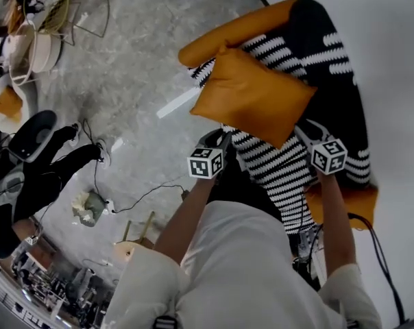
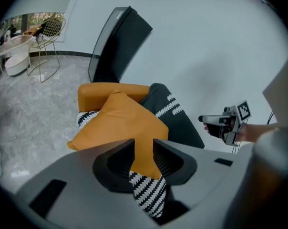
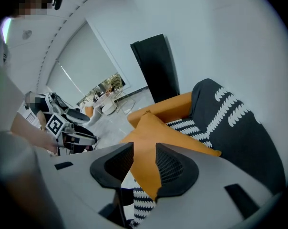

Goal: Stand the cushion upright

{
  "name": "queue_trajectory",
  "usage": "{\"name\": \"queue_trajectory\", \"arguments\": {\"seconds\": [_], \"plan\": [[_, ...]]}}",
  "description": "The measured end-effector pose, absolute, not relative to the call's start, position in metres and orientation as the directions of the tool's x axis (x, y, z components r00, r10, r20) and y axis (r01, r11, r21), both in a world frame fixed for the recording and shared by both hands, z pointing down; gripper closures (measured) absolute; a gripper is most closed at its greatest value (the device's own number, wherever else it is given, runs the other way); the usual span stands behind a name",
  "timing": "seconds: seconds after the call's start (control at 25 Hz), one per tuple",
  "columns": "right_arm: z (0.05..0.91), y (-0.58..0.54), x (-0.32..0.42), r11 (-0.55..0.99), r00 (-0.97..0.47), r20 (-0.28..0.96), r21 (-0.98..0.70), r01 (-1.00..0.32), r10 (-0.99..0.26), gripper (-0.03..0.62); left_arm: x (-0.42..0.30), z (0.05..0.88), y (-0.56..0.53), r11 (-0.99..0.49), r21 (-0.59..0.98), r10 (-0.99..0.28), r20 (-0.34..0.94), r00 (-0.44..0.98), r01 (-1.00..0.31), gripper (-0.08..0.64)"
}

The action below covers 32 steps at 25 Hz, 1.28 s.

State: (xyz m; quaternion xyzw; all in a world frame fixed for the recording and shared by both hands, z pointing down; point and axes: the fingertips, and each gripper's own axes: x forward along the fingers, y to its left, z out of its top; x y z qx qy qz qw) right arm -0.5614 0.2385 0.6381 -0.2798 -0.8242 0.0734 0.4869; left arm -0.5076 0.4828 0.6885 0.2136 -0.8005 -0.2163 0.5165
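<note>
Head view shows the orange cushion on the armchair. It sits over the armchair's black-and-white striped seat, tilted, with one corner pointing toward the armchair's orange arm. Whether it leans on the armchair's dark back I cannot tell.

The left gripper sits at the cushion's lower edge on the open side of the armchair. In the left gripper view its jaws stand a little apart. A strip of the orange fabric shows in the gap, and the striped seat shows just below it. The pads do not visibly pinch the cloth.

The right gripper is at the cushion's other lower corner, nearer the armchair's back. In the right gripper view its jaws are likewise parted, somewhat wider. The cushion's edge and corner lie between them, and the fabric hangs loose rather than clamped.

Both grippers point down toward the seat, each with its marker cube facing up. Beside the armchair lies a grey marbled floor, and behind the armchair a dark panel leans against the pale wall.
</note>
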Motion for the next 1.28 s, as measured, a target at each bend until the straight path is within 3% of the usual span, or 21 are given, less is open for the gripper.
{"name": "queue_trajectory", "arguments": {"seconds": [0.68, 0.84, 1.16, 1.28], "plan": [[0.738, 0.288, -0.636, 0.745, -0.210, 0.824, -0.328, 0.581, 0.526, 0.383, -0.519, 0.803, 0.493, 0.806, 0.567, -0.501, 0.806, -0.315, 0.170, 0.334], [0.765, 0.303, -0.654, 0.715, -0.177, 0.836, -0.312, 0.626, 0.520, 0.381, -0.520, 0.828, 0.495, 0.833, 0.528, -0.480, 0.839, -0.256, 0.167, 0.297], [0.818, 0.315, -0.678, 0.628, -0.103, 0.871, -0.260, 0.734, 0.480, 0.300, -0.514, 0.875, 0.482, 0.725, 0.555, -0.497, 0.831, -0.249, 0.408, 0.161], [0.834, 0.323, -0.694, 0.594, -0.063, 0.879, -0.265, 0.760, 0.473, 0.271, -0.519, 0.891, 0.484, 0.743, 0.515, -0.471, 0.856, -0.213, 0.427, 0.115]]}}
